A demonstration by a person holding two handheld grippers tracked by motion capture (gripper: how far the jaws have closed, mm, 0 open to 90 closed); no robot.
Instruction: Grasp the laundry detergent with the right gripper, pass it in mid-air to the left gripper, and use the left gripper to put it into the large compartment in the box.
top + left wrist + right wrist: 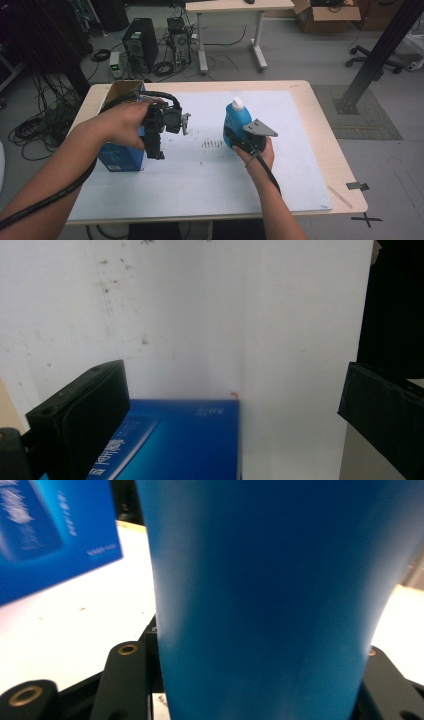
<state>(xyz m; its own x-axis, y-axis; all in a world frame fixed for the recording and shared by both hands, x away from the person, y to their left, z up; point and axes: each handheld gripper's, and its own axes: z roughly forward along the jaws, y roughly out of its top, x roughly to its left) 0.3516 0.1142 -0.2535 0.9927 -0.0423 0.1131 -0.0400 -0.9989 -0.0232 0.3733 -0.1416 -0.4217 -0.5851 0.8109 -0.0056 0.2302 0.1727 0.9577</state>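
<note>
While my right claw [239, 137] clamps a blue bottle [236, 121] standing upright near the middle of the table [300, 150], my left claw [230, 410] hangs released above a blue box [120, 155] at the table's left edge.

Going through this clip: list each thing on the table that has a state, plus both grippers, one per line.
Blue bottle: upright on the white mat, white cap on, gripped low on its body.
Right gripper: shut on the blue bottle.
Left gripper: jaws open, nothing between them, held above the blue box.
Blue box: standing on the mat, top flaps open.
White mat: flat, speckled with small dark marks.
</note>
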